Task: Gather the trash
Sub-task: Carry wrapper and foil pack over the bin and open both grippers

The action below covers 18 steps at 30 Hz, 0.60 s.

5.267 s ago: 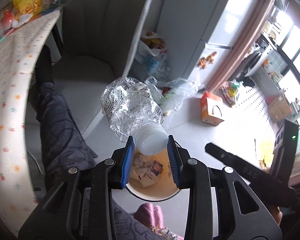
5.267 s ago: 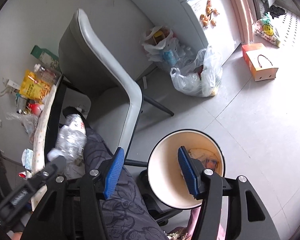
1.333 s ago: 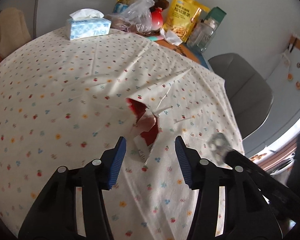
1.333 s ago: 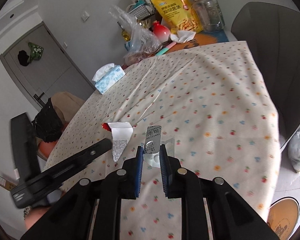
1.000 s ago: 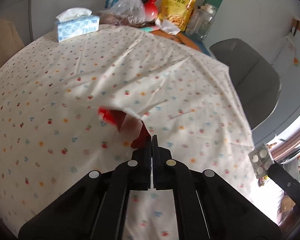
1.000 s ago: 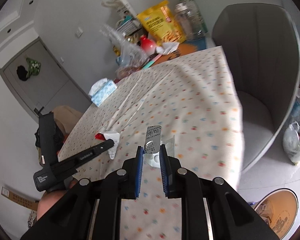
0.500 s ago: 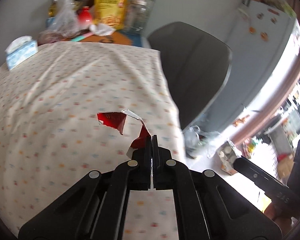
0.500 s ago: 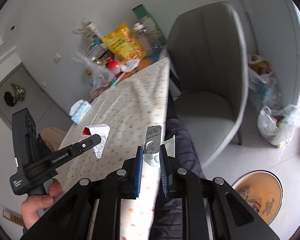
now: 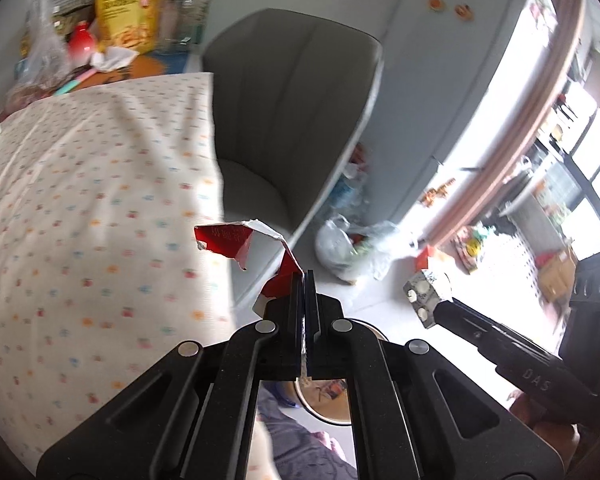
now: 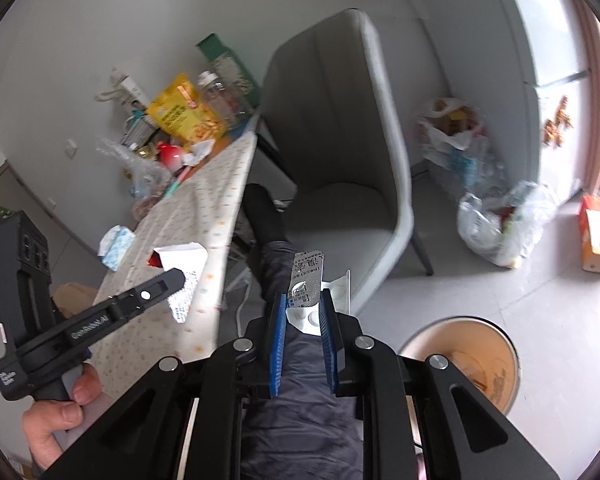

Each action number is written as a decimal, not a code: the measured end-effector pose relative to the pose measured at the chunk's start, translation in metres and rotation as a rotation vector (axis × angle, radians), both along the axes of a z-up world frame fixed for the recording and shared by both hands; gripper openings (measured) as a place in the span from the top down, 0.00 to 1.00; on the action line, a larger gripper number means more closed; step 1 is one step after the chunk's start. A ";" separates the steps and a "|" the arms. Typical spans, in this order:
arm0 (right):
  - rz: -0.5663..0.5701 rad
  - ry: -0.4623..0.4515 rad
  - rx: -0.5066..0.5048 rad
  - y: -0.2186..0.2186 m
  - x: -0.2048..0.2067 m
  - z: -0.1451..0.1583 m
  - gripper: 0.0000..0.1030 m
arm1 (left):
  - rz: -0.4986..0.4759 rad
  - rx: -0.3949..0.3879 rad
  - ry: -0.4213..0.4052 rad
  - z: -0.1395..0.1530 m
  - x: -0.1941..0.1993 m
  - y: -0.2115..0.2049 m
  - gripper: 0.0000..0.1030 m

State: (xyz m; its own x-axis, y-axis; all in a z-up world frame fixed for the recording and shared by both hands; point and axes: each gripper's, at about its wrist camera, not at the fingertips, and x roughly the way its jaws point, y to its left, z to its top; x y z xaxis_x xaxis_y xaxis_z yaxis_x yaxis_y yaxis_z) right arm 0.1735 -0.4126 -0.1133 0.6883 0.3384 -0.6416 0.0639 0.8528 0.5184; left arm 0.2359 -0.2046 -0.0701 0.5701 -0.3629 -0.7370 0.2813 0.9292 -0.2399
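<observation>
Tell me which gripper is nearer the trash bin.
Right. The right gripper, holding a pill pack, is close beside the bin; the left gripper, holding a wrapper, is at the table edge.

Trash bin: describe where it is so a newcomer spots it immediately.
Start at the grey chair beside the table. On the floor in front of it, nearer than the plastic bag, stands the trash bin: round, open-topped, cream inside, scraps at its bottom.
</observation>
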 end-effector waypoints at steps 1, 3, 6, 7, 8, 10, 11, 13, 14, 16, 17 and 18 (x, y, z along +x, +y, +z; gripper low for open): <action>-0.014 0.013 -0.004 -0.007 -0.003 -0.004 0.83 | -0.019 0.004 0.003 -0.001 -0.001 -0.009 0.98; -0.037 0.037 0.002 -0.019 -0.009 -0.012 0.81 | -0.044 0.005 0.011 -0.004 -0.003 -0.021 0.98; -0.095 0.052 0.019 -0.037 -0.018 -0.021 0.47 | -0.084 0.017 0.021 -0.009 -0.008 -0.042 0.98; -0.111 0.050 0.018 -0.042 -0.021 -0.022 0.45 | -0.093 0.020 0.024 -0.010 -0.009 -0.046 0.98; -0.120 0.056 0.019 -0.047 -0.024 -0.024 0.45 | -0.104 0.023 0.028 -0.012 -0.010 -0.051 0.98; -0.129 0.062 0.028 -0.052 -0.026 -0.027 0.45 | -0.126 0.030 0.038 -0.016 -0.012 -0.062 0.98; -0.143 0.067 0.033 -0.057 -0.029 -0.029 0.45 | -0.137 0.034 0.043 -0.017 -0.012 -0.066 0.98; -0.159 0.071 0.035 -0.064 -0.033 -0.031 0.46 | -0.157 0.040 0.052 -0.021 -0.014 -0.075 0.98; -0.167 0.071 0.034 -0.067 -0.036 -0.031 0.45 | -0.167 0.042 0.057 -0.022 -0.015 -0.079 0.98; -0.181 0.071 0.032 -0.073 -0.041 -0.031 0.45 | -0.188 0.048 0.063 -0.025 -0.017 -0.087 0.98; -0.190 0.071 0.031 -0.076 -0.043 -0.031 0.45 | -0.197 0.050 0.066 -0.026 -0.019 -0.091 0.98; -0.200 0.070 0.031 -0.081 -0.046 -0.031 0.45 | -0.207 0.053 0.069 -0.027 -0.020 -0.096 0.98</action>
